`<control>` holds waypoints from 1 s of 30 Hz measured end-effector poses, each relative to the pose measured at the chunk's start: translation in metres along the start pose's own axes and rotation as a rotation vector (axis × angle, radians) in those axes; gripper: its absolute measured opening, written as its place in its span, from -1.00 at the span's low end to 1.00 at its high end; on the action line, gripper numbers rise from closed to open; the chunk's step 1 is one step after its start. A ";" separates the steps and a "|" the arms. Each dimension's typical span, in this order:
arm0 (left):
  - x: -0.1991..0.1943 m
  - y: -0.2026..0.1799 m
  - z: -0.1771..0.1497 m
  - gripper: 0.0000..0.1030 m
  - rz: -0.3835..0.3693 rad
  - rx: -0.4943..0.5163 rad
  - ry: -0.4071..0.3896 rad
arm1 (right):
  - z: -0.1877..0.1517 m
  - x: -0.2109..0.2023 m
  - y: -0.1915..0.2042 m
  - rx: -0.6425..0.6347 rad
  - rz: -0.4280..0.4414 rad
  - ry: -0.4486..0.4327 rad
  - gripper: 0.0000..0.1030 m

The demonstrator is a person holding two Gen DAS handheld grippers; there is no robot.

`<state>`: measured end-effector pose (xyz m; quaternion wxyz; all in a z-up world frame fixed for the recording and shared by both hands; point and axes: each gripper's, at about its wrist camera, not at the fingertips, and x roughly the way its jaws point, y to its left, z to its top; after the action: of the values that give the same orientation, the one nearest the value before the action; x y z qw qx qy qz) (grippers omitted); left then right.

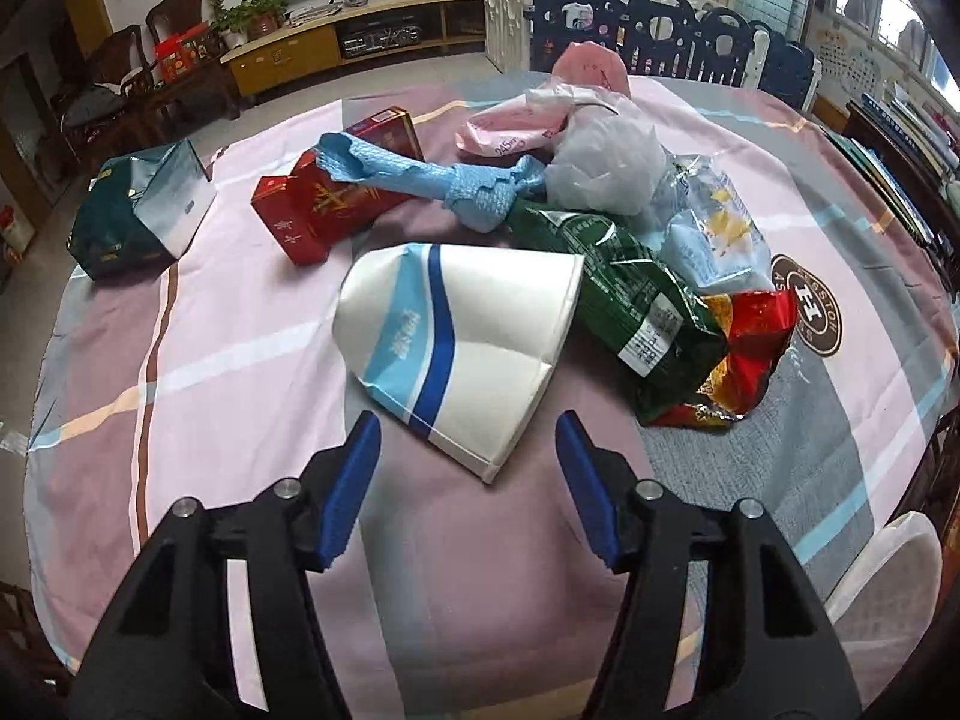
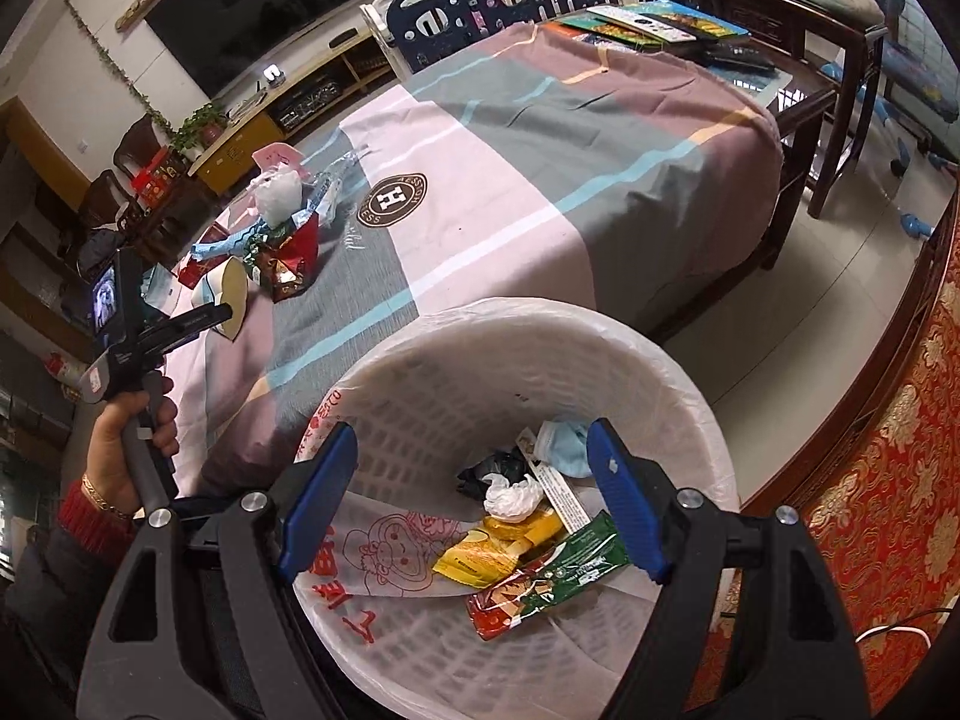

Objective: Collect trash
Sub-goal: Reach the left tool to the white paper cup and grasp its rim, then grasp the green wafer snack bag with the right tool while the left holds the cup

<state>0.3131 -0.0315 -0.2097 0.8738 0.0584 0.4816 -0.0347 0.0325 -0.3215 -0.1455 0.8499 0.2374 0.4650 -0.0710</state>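
White paper cup: flattened, blue-striped (image 1: 462,348), lies on the surface (image 1: 240,348) just ahead of the left hand-held gripper (image 1: 468,438), its lower corner between the blue pads, untouched.
Left hand-held gripper: jaws partly apart, nothing gripped.
Trash pile: green wrapper (image 1: 630,294), red foil wrapper (image 1: 750,348), blue crumpled paper (image 1: 420,174), red box (image 1: 324,210) beyond the cup.
Right hand-held gripper (image 2: 474,498): jaws wide, empty, above the lined white bin (image 2: 600,336).
Bin contents: wrappers (image 2: 540,576) below the right pads.
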 end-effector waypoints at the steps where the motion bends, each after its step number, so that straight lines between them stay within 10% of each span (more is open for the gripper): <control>1: 0.002 -0.001 -0.001 0.02 0.002 0.007 -0.003 | 0.001 0.002 0.002 -0.004 0.003 0.002 0.51; 3: 0.008 -0.001 -0.002 -0.69 -0.011 0.007 0.008 | 0.002 0.006 0.007 -0.016 0.006 0.007 0.51; 5: 0.010 0.005 -0.003 -0.91 -0.014 -0.008 0.003 | 0.004 0.012 0.013 -0.027 0.014 0.013 0.50; 14: -0.090 0.051 -0.042 -0.93 -0.033 -0.121 -0.198 | 0.036 0.058 0.083 -0.154 0.082 -0.019 0.50; 23: -0.122 0.109 -0.105 -0.93 -0.040 -0.247 -0.148 | 0.110 0.151 0.205 -0.307 0.227 0.028 0.50; 28: -0.125 0.123 -0.115 -0.93 -0.067 -0.252 -0.159 | 0.144 0.219 0.234 -0.290 0.128 0.128 0.50; 30: -0.119 0.126 -0.118 -0.93 -0.077 -0.262 -0.141 | 0.144 0.236 0.237 -0.296 0.099 0.163 -0.22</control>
<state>0.1652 0.1095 -0.1628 0.9035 -0.0772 0.4215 -0.0091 0.3543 -0.1575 -0.1940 0.8377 0.1372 0.5253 0.0597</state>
